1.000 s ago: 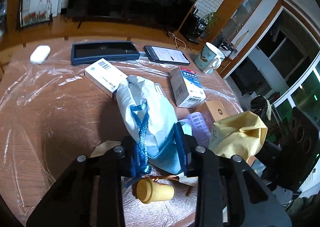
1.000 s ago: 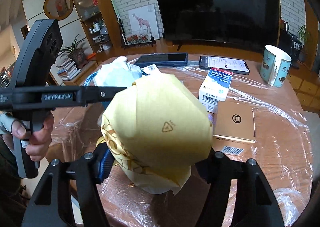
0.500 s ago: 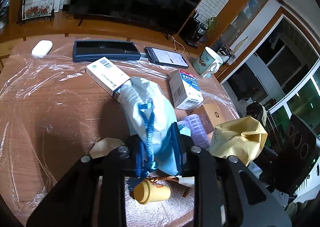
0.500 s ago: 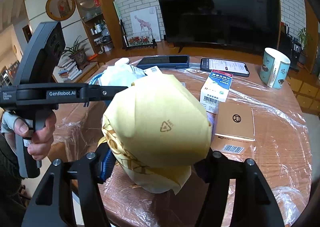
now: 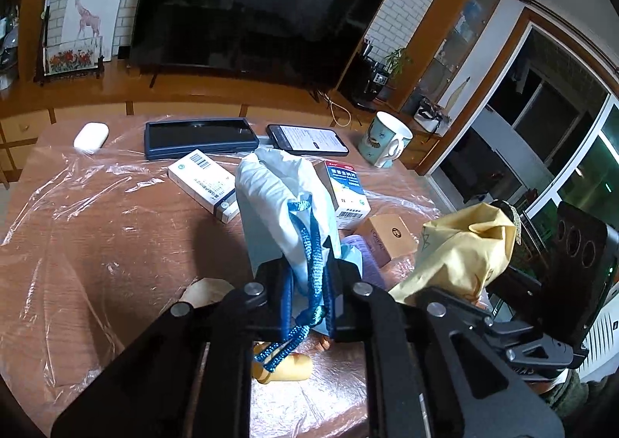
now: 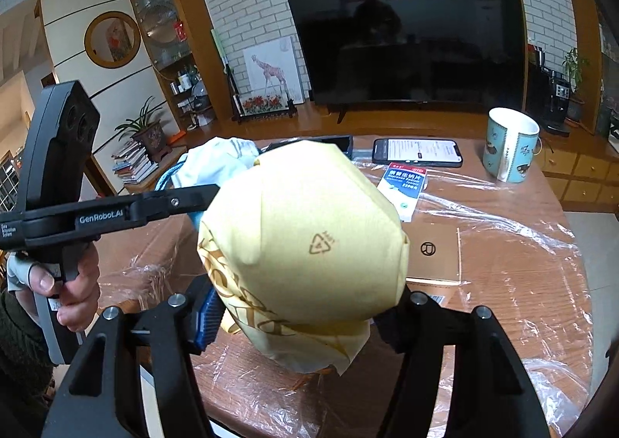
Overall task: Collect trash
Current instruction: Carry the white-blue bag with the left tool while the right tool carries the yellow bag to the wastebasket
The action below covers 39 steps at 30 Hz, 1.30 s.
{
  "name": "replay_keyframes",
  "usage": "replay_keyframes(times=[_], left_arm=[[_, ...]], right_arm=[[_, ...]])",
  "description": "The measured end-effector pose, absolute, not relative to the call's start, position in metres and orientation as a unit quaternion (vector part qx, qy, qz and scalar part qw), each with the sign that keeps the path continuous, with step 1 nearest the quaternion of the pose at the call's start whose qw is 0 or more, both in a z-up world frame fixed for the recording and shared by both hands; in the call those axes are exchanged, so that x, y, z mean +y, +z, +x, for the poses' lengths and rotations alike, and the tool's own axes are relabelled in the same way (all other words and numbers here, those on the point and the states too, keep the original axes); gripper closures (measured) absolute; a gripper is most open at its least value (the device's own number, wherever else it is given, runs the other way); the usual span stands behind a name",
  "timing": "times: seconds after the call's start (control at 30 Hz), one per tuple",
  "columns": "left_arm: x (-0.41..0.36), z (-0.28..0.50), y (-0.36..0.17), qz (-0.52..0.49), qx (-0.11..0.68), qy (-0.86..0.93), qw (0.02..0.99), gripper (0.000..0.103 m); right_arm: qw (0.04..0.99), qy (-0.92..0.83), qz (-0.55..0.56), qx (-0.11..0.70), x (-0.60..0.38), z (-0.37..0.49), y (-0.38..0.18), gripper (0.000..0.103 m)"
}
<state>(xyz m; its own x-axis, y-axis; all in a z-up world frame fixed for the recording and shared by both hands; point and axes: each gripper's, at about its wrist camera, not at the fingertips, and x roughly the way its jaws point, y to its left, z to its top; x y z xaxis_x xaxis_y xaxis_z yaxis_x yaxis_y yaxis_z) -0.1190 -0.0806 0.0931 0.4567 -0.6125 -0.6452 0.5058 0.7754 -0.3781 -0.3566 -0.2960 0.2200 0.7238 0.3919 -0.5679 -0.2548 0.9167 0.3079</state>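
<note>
A home living room: a large dark television [image 6: 406, 40] fills the upper centre against a white brick wall [image 6: 240, 1], a giraffe picture [image 6: 272, 76] leans beside it, and potted plants [image 6: 145, 128] and stacked books [image 6: 133, 163] sit at left.

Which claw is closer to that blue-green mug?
The right claw, I'd say: the mug stands on its side of the table. The left claw, clamped on the white bag, sits farther across.

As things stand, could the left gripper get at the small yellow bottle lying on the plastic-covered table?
Probably not yet. The left gripper is shut on the white bag with blue cord handles, so its jaws are occupied. The small yellow bottle lies close beneath it, partly hidden by the cord.
</note>
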Motion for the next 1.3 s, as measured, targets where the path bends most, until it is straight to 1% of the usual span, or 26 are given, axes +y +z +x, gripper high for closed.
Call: replay_keyframes(times=[0.27,0.4,1.3], left_arm=[[-0.07,-0.139,0.108,-0.054,0.377,-0.299,0.875,0.089],[-0.071,-0.155,0.116,-0.023,0.362,-0.273,0.891,0.089],[-0.08,-0.257,0.122,0.062,0.345,-0.205,0.914,0.089]], right_arm=[[0.931,0.165,0.101,0.308,-0.306,-0.373,0.235,0.041],[0.933,0.162,0.098,0.306,-0.309,-0.383,0.241,0.041],[0.925,0.189,0.079,0.32,-0.31,-0.46,0.239,0.041]])
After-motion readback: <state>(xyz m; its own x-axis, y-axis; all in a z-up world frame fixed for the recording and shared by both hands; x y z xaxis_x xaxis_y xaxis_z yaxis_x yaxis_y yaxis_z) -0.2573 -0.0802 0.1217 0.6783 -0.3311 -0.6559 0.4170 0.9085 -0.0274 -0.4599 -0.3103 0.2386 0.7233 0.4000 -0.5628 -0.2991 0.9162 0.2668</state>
